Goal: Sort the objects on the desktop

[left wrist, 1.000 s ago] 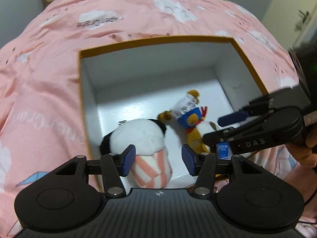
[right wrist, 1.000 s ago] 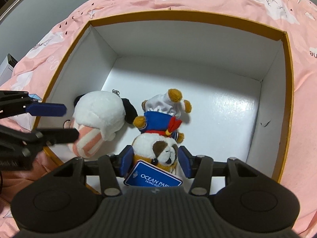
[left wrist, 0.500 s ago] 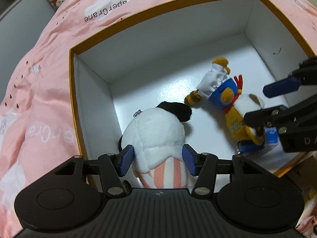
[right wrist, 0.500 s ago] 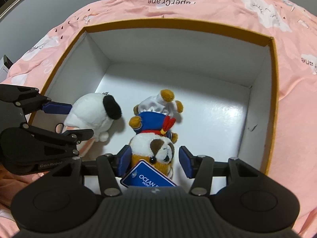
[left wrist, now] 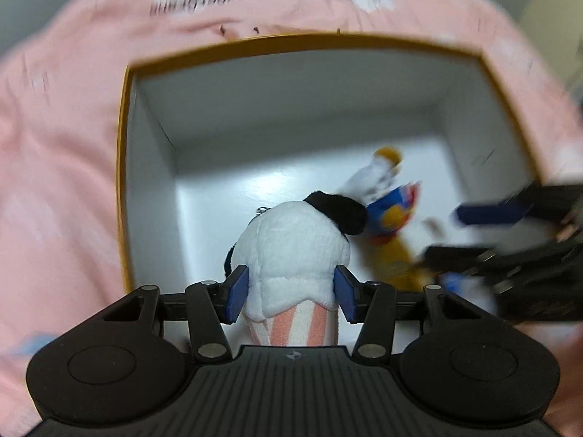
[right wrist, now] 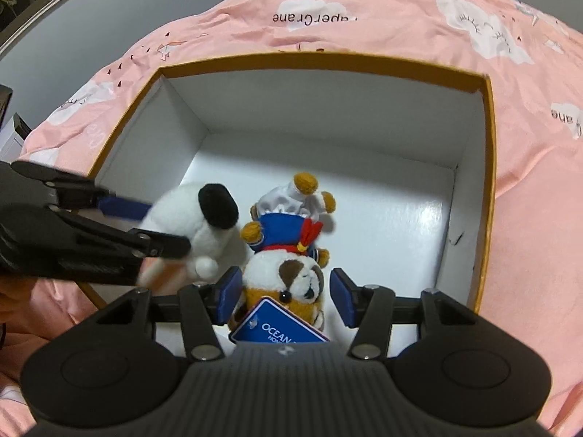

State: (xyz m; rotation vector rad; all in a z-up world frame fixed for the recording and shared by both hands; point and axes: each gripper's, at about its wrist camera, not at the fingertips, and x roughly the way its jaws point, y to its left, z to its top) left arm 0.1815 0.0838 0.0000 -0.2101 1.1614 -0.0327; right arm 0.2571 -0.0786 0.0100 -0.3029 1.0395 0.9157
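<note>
White plush fills the near view between my left gripper (left wrist: 289, 293), whose jaws are closing: both blue pads (left wrist: 236, 294) now touch the flanks of the panda toy (left wrist: 297, 255), whereas a second ago they stood apart beside it. I judge the grip is just forming, so this toy is about to be lifted or shifted inside the box (left wrist: 122, 153).

My right gripper (right wrist: 286, 296) straddles the dog toy (right wrist: 291, 276), jaws parted. Its left pad sits close against the fur; its right pad stands clear. This hand has barely moved over the last second, and the dog looks not yet gripped.

The panda is round and soft, white with one black ear (left wrist: 337, 211), a pink-and-white striped lower body and a small metal chain at the top. It lies near the box's near-left corner, just beside the dog.

The dog has a white-and-brown face, an orange body, a blue sailor top with a red tie, white trousers and tan feet pointing toward the far wall. A blue card (right wrist: 280, 327) reading OCEAN hangs by its head, at the near edge.

Farther off, the white floor of the box is bare up to its far wall. Beyond the orange rim lies a pink cloud-print cloth (right wrist: 400, 7).
</note>
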